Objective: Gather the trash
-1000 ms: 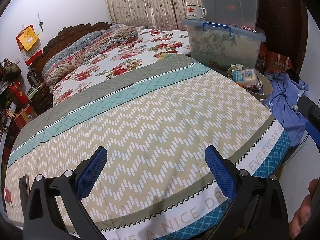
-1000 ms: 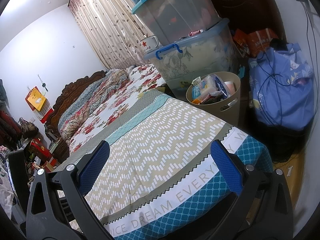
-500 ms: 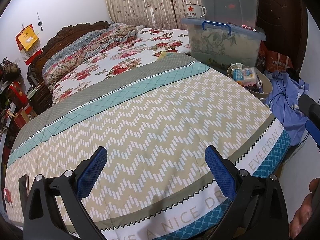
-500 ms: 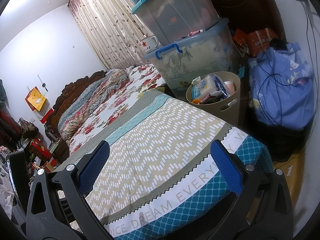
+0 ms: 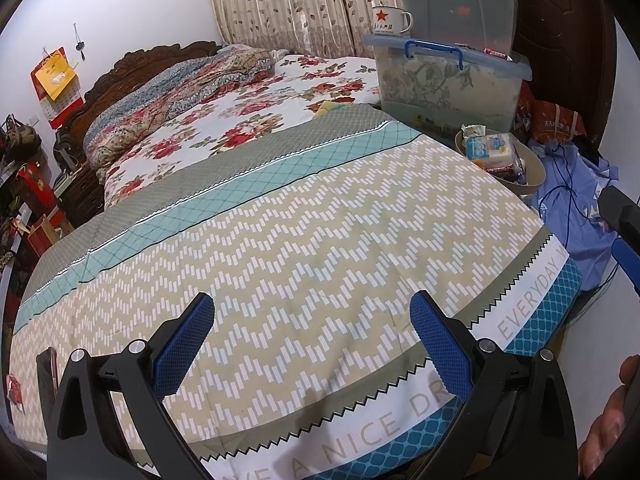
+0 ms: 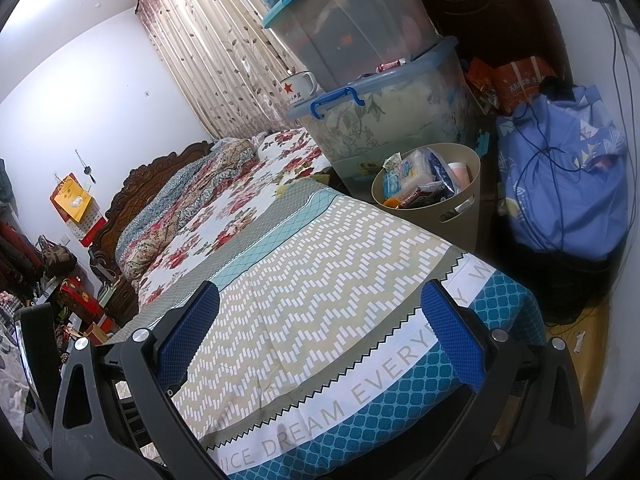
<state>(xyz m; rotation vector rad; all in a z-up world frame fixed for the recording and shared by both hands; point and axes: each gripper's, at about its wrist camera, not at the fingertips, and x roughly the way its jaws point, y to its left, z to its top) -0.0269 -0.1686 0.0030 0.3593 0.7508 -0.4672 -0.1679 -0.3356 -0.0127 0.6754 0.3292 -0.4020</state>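
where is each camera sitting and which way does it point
Left wrist: on the left hand-held gripper, over the foot of the bed, facing the headboard; open fingers, the other gripper's tip and a hand at right show.
Right wrist: on the right hand-held gripper, at the bed's foot corner, facing the bin and stacked boxes; only its open fingers show.
Shared: bed, bin, boxes, star mug, curtain.

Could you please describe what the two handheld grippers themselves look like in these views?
Both the left gripper and the right gripper look alike: black plastic frames with triangular cutouts and silver round bolts, each carrying two fingers faced with blue mesh-textured pads. No cables or sleeves show on them.
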